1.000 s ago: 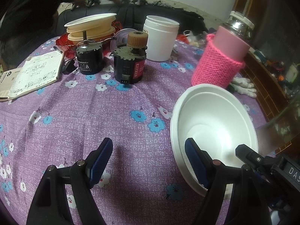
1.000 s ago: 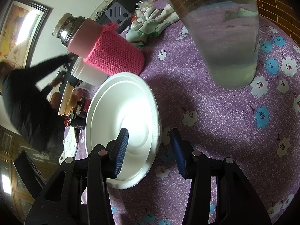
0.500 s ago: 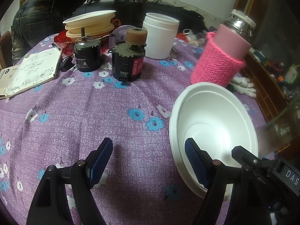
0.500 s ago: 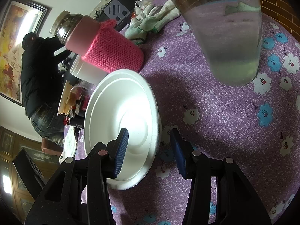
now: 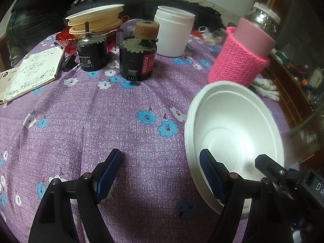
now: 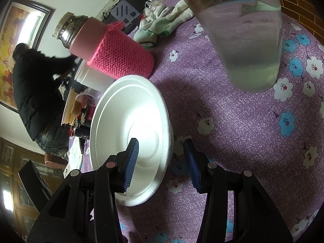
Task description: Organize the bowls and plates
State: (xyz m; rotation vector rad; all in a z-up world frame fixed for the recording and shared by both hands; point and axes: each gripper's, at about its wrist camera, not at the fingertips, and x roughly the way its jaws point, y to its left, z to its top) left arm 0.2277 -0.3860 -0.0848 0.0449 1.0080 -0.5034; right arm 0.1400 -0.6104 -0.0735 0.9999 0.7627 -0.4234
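Note:
Two nested white foam bowls (image 5: 232, 125) (image 6: 125, 117) rest on the purple flowered cloth at the right. My right gripper (image 6: 161, 143) straddles their near rim, one pad inside the bowl and the other outside over the cloth, with gaps showing on both sides. One of its fingers (image 5: 267, 166) shows over the bowl in the left wrist view. My left gripper (image 5: 160, 162) is open above bare cloth, its right finger just in front of the bowl's left rim. A stack of cream plates and bowls (image 5: 95, 20) stands at the far left.
A pink knitted flask (image 5: 243, 60) stands just behind the bowls, white gloves (image 5: 265, 89) beside it. A white jar (image 5: 172, 34), two black motors (image 5: 137, 60), and a notebook (image 5: 30, 75) sit farther back. A glass jar (image 6: 243, 40) looms right. A person (image 6: 34, 85) stands beyond.
The person in dark clothes behind the table has shifted about. Both grippers and the bowls have kept their places.

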